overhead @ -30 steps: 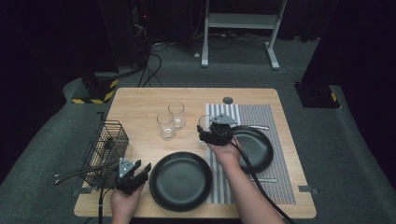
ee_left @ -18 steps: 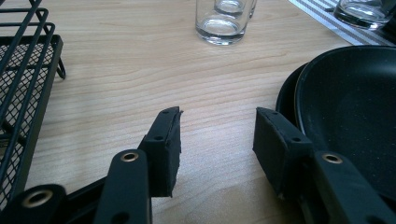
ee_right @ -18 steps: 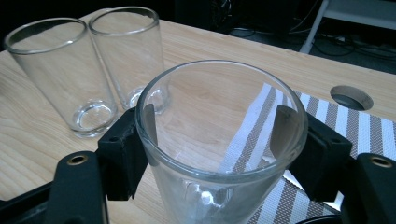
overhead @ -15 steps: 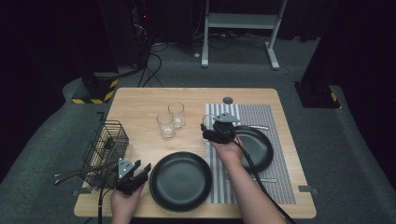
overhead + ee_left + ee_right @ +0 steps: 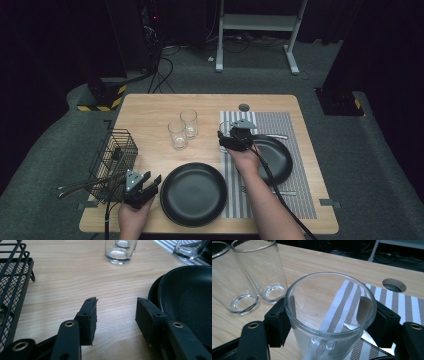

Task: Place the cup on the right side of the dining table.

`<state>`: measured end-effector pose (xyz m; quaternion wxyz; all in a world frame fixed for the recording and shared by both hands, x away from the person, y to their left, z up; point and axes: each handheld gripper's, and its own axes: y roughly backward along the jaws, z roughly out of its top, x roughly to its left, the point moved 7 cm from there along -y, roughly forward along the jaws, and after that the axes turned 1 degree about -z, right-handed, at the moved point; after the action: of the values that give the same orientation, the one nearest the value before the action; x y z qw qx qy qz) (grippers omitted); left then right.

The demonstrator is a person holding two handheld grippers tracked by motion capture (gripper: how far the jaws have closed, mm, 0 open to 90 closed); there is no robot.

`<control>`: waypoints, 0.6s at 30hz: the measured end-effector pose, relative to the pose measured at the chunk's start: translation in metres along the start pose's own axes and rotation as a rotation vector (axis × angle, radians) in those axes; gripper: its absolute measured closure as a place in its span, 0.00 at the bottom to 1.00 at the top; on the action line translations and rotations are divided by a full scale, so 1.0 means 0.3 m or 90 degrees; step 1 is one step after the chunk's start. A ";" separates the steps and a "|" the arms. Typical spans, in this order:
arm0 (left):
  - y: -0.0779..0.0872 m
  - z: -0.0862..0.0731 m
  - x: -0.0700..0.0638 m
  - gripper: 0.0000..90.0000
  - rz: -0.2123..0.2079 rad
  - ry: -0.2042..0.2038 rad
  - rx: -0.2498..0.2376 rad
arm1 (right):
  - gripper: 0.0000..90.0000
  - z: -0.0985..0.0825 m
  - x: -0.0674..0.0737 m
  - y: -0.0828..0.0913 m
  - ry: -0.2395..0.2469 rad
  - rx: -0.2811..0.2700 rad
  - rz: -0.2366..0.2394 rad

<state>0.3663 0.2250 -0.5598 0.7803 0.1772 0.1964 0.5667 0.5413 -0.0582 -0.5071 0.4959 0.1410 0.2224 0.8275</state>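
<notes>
- A clear glass is clamped between the jaws of the right gripper; both pads are seen pressed against its sides in the right gripper view.
- The held glass is placed at the left edge of the striped mat, near the middle of the counter; it is kept upright, and whether its base touches the mat cannot be told.
- Two more glasses are stood side by side just left of the held one, on bare wood, well clear of the jaws.
- The same pair is seen at far left in the right gripper view.
- The left gripper is held by the left hand at the near left of the counter, jaws apart, nothing between them.
- In the left gripper view the open jaws are shown over bare wood, with a black plate just to the right.
- That large black plate is laid near centre, beside the left gripper.
- A second black plate is laid on the striped mat, partly covered by the right hand.
- A wire basket is set at the left edge of the counter, cutlery handles sticking out of it to the left.
- A round hole is seen in the counter at the far side.
</notes>
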 end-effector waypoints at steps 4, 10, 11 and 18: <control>0.000 0.000 0.000 0.58 0.000 -0.001 -0.001 | 0.32 0.005 -0.014 -0.005 -0.006 0.001 -0.008; 0.000 0.000 0.001 0.58 0.001 -0.004 0.001 | 0.32 0.008 -0.024 -0.005 -0.003 -0.002 -0.017; 0.000 0.000 0.000 0.58 0.001 -0.002 0.000 | 0.32 0.008 -0.025 -0.006 -0.002 -0.002 -0.017; 0.000 0.000 0.000 0.58 0.000 -0.002 0.000 | 0.32 0.003 -0.030 -0.007 -0.008 -0.002 -0.021</control>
<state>0.3663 0.2249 -0.5599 0.7807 0.1780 0.1952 0.5664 0.5475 -0.0652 -0.5074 0.5112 0.1415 0.2202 0.8186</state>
